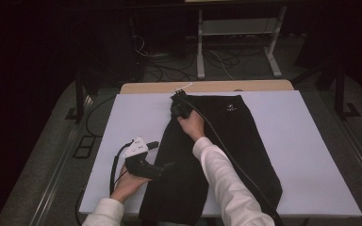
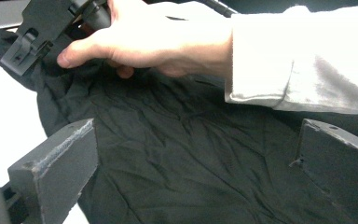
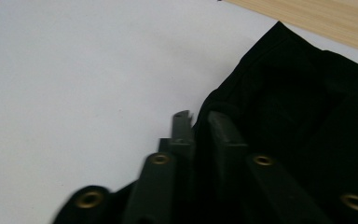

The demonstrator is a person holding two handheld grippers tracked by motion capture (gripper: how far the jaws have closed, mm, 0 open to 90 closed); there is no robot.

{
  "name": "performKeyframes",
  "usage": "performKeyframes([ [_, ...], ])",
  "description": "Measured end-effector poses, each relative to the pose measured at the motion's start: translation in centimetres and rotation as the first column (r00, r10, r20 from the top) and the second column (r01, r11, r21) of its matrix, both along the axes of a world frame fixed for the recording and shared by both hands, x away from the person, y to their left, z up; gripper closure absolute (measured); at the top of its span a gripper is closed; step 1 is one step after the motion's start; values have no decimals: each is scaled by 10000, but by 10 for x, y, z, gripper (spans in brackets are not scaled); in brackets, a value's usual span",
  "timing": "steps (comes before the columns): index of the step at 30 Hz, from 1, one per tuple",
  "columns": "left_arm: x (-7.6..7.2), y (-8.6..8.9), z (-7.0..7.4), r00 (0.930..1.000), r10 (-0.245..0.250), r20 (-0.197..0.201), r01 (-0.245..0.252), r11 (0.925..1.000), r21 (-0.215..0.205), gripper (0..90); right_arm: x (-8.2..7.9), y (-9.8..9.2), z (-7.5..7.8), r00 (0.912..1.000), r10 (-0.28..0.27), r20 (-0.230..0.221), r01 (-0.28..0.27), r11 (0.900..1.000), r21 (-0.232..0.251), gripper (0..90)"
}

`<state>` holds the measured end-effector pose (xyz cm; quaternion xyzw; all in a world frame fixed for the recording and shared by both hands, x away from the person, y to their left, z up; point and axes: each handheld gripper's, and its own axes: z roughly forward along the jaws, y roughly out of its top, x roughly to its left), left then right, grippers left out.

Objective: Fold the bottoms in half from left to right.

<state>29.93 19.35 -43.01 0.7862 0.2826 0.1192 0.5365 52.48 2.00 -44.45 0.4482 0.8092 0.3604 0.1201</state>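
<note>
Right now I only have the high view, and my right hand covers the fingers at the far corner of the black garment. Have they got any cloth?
Observer: Yes. In the right gripper view the right gripper has its fingers drawn together with a fold of the black garment between them, at the garment's edge by the white sheet.
Operator: And the left gripper, is it holding anything?
Observer: No. In the left gripper view the left gripper has its fingers standing wide apart, with creased cloth beyond them and nothing pinched.
Operator: Is the cloth under the left one flat?
Observer: Not quite; that view shows shallow wrinkles running across it.
</note>
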Motion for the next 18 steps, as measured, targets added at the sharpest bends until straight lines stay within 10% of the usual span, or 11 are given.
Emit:
performKeyframes([
  [18,-3,4,3,9983,562,-170,-557,9981,270,0,-7,-6,10,9979,183,626,-205,9992,346,868],
])
